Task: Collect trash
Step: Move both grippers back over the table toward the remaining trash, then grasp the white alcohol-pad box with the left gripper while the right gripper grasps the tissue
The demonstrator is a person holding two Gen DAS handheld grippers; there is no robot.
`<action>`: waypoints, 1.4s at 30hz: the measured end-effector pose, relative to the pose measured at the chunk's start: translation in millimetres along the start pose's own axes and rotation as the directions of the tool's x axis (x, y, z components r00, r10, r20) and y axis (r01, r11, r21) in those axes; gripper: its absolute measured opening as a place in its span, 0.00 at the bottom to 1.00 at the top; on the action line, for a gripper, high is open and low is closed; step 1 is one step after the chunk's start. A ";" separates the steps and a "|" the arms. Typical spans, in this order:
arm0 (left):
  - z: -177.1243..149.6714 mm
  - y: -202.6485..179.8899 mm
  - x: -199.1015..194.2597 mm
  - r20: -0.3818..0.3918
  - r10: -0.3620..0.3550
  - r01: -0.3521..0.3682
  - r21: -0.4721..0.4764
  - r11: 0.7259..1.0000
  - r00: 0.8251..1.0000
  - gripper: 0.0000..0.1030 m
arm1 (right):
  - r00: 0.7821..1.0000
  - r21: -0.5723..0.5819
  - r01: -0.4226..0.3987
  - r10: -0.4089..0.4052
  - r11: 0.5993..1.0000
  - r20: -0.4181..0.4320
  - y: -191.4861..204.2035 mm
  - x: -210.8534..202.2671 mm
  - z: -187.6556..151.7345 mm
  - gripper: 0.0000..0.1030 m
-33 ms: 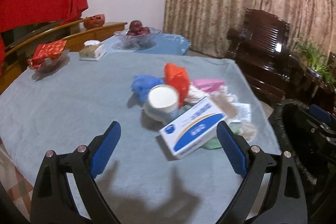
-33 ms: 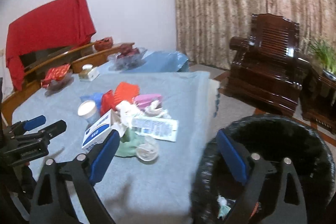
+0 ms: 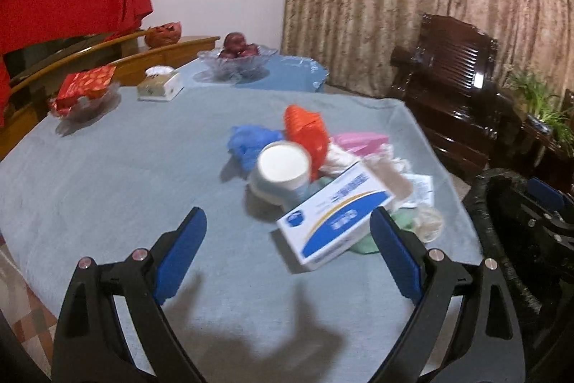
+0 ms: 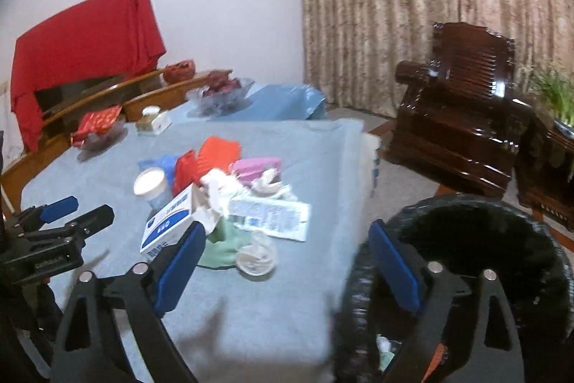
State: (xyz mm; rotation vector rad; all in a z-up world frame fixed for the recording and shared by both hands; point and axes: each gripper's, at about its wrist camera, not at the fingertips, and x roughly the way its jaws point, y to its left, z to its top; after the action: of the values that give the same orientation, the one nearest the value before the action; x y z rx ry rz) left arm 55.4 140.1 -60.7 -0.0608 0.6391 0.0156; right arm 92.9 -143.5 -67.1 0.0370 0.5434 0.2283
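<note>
A pile of trash lies on the blue-grey tablecloth [image 3: 107,189]: a white and blue box [image 3: 333,221], a white paper cup [image 3: 281,171], a blue bag [image 3: 251,140], an orange bag [image 3: 305,131] and a pink packet [image 3: 358,140]. My left gripper [image 3: 288,239] is open and empty just in front of the box. My right gripper [image 4: 287,257] is open and empty, between the pile [image 4: 222,192] and the black bin [image 4: 484,257]. The bin holds a few scraps [image 4: 385,347].
A tissue box [image 3: 159,85], a dish with a red packet [image 3: 84,92] and a glass fruit bowl [image 3: 238,56] stand at the table's far side. A dark wooden armchair [image 3: 455,88] stands right. A plant [image 3: 541,103] is beyond the armchair.
</note>
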 end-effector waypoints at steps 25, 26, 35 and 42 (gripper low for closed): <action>-17.7 12.3 72.5 -0.093 -0.006 0.002 -0.039 0.999 0.996 0.78 | 0.957 -0.008 -0.111 0.105 0.994 -0.270 24.2 101.7 -28.6 0.38; -18.3 10.8 73.5 -0.096 -0.010 0.006 -0.038 0.999 0.995 0.78 | 0.958 -0.012 -0.108 0.100 0.994 -0.269 24.8 102.4 -27.9 0.36; -24.9 -2.2 91.3 -0.151 -0.067 0.062 -0.036 0.997 0.986 0.51 | 0.969 -0.018 -0.077 0.070 0.997 -0.236 22.4 85.0 -27.5 0.30; -29.0 -10.3 109.7 -0.191 -0.150 0.141 -0.058 0.988 0.970 0.18 | 0.970 0.001 -0.050 0.049 0.999 -0.237 12.0 75.2 -25.4 0.30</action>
State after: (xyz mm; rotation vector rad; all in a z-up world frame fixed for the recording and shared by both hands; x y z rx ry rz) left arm 126.5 127.6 -148.8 -0.1527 0.8293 -0.1197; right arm 139.8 -115.5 -125.9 0.0183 0.7805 0.2851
